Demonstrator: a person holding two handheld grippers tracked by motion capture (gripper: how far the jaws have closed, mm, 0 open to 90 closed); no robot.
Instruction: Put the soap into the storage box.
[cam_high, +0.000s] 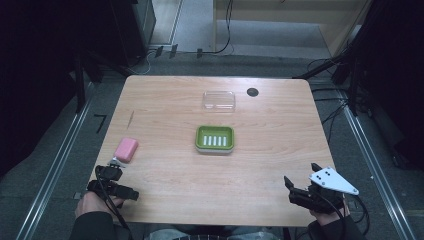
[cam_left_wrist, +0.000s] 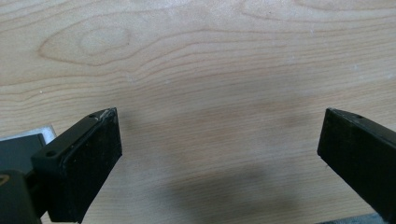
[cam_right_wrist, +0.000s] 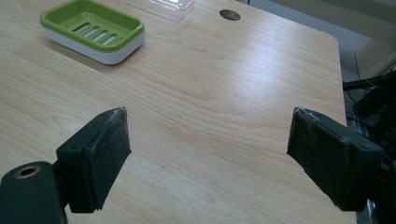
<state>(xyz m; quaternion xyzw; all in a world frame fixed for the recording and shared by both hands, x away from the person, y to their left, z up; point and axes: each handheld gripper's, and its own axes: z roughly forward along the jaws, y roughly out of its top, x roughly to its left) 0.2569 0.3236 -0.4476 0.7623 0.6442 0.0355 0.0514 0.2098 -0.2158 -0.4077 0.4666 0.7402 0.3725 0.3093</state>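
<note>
A: Where's the left gripper (cam_high: 116, 162)?

B: Near-left corner of the table (cam_high: 165, 100), right at the near edge. Jaws spread wide, nothing between them. Its own view is just bare wood grain between the two black pads (cam_left_wrist: 88, 163).

A: And the nearest thing to it?

B: Pink soap bar (cam_high: 126, 149). Lies flat just beyond the gripper tip, close to the table's left edge. Can't tell whether the tip touches it; from the high view they look just apart.

A: Right gripper (cam_high: 301, 184)?

B: Near-right corner, hand at the near edge, grey three-cornered plate (cam_high: 332, 181) on top. Jaws also spread wide, holding nothing. Its view looks across the tabletop toward the far left.

A: What's in the middle?

B: Green soap dish (cam_high: 215, 138) with a slotted floor and white base, about table centre. In the right gripper view it sits far left (cam_right_wrist: 93, 29), well apart from the jaws. Clear lid (cam_high: 219, 100) lies farther back, separate from the dish, near a round cable hole (cam_high: 252, 92) toward the far edge.

A: Room to move?

B: Open wood between soap and dish, and between the right gripper and dish. Whole near half is bare apart from the grippers. Soap has little margin to the left edge. Floor rails (cam_high: 55, 165) run along both sides of the table.
</note>
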